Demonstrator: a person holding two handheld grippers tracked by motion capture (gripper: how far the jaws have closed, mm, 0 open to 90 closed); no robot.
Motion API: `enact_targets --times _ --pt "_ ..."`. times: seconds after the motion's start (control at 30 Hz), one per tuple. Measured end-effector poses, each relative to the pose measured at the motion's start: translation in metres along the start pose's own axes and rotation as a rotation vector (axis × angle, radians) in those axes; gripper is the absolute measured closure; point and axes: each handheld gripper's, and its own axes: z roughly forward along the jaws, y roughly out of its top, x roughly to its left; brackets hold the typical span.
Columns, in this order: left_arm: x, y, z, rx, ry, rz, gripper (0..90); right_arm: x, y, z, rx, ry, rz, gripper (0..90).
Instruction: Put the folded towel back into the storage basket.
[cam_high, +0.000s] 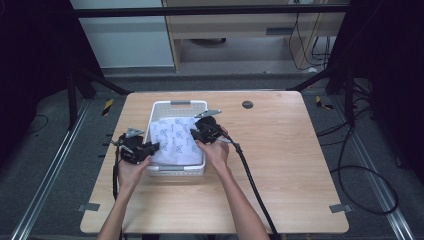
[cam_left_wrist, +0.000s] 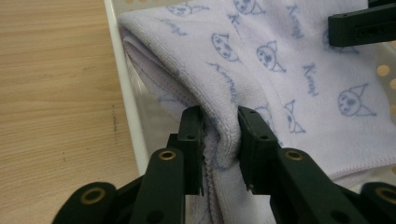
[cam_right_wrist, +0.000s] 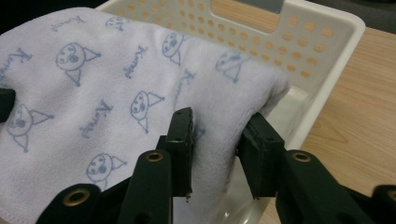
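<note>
Both gripper views show towel prints.

High view: overhead, forward-down, far above the counter. Gripper views: close (opposite sides), sharing the towel.

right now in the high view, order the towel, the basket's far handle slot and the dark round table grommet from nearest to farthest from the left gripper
1. Towel: right beside the left gripper, pinched in its jaws at the basket's left side.
2. Basket handle slot: far wall, up and right.
3. Table grommet: farthest, right of the basket near the far edge.
</note>
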Motion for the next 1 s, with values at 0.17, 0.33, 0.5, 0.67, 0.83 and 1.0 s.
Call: enact_targets --times 0.17,0.33,0.5,0.67,0.83,1.0 --pt "0.001 0.001 -0.004 -0.03 0.024 -0.005 62.7 -0.002 -0.001 -0.002 -0.018 -0.022 -0.028 57.7" --pt "0.001 0.004 -0.012 -0.074 0.018 -0.012 60.4 -0.004 0.001 -0.01 -0.045 -0.021 -0.03 56.0" --pt "-0.004 0.007 -0.025 -0.122 0.002 0.011 56.9 -0.005 0.003 -0.026 -0.084 -0.02 -0.041 52.6" --pt "-0.01 0.007 -0.037 -0.161 -0.011 0.041 49.1 -0.012 0.001 -0.05 -0.124 -0.014 -0.053 45.0" --pt "-0.018 0.004 -0.048 -0.187 -0.033 0.057 43.3 -0.022 -0.005 -0.079 -0.149 -0.017 -0.054 33.8" --pt "-0.022 -0.001 -0.053 -0.187 -0.034 0.081 39.3 -0.028 -0.013 -0.097 -0.164 -0.029 -0.063 27.8"
